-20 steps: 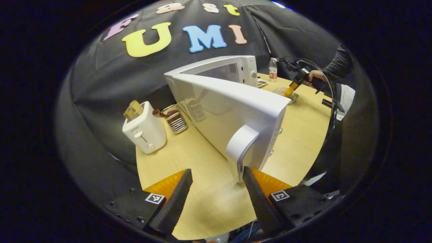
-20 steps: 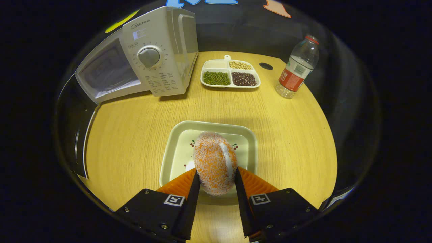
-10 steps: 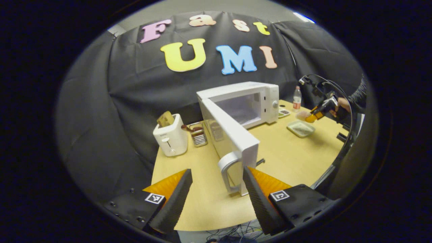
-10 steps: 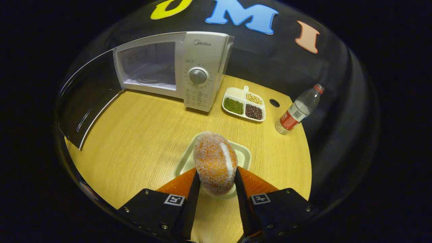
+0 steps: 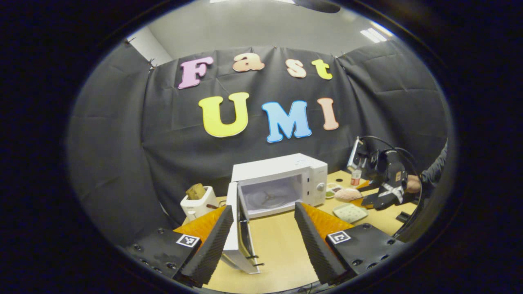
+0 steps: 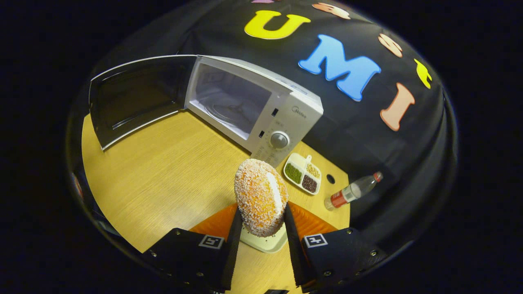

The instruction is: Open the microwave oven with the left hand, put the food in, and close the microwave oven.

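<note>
Clamping the crumb-coated oval bun point(image 6: 260, 198), the right tool point(image 6: 260, 228) faces the boxy white microwave point(image 6: 261, 118); left tool point(image 5: 263, 232) gapes

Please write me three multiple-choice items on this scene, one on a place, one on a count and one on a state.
1. Where is the bun?
A. On the plate
B. Between the right gripper's jaws, above the plate
C. Inside the microwave

2. How many compartments of beans does the tray have?
A. Two
B. Three
C. Five

3. What state is the microwave door in?
A. Swung wide open
B. Fully closed
C. Taken off and lying on the table

Answers:
1 B: the right gripper clamps the bun, with the plate below it.
2 B: green, pale and dark beans sit in separate sections.
3 A: the door stands out from the microwave and the cavity shows.
</note>
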The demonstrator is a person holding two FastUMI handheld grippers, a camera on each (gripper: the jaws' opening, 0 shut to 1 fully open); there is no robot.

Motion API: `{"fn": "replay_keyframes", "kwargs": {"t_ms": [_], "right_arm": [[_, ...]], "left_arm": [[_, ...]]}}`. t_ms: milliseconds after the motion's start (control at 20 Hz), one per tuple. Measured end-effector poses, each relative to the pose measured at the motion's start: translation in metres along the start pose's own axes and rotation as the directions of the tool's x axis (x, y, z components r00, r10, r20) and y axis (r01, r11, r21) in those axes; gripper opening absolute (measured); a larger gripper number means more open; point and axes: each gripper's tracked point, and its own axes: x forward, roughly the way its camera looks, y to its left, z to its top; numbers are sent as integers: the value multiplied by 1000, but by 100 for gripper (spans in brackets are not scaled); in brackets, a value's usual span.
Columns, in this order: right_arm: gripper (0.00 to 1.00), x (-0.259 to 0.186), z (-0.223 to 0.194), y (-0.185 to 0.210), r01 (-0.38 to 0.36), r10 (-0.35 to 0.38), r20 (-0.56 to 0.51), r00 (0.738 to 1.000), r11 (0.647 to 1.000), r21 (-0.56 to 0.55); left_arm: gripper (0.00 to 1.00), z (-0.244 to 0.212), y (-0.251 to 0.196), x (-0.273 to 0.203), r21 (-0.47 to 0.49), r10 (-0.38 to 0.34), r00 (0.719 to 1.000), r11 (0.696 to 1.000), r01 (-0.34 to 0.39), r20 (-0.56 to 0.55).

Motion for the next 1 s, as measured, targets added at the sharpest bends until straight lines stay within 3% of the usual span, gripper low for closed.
{"fn": "replay_keyframes", "kwargs": {"t_ms": [100, 150, 300, 550, 750, 1000], "right_arm": [[56, 5, 17, -8, 53, -46, 68, 997, 993, -108], [60, 9, 25, -8, 64, -51, 94, 994, 987, -145], [56, 24, 51, -7, 93, -57, 161, 985, 969, -228], [57, 55, 106, 1, 171, -74, 267, 961, 918, -359], [57, 78, 142, 18, 210, -51, 342, 938, 870, -447], [57, 135, 173, 46, 207, -7, 353, 936, 821, -532]], "left_arm": [[100, 22, -9, -4, -35, 15, 999, 999, -13, 40], [100, 30, -6, -8, -48, 42, 997, 998, -39, 59], [100, 47, -4, -20, -93, 96, 991, 992, -88, 90], [98, 61, 19, -42, -87, 206, 974, 976, -197, 99], [100, 65, 27, -55, -80, 266, 960, 963, -259, 93], [100, 42, 34, -64, -78, 319, 948, 945, -317, 12]]}}
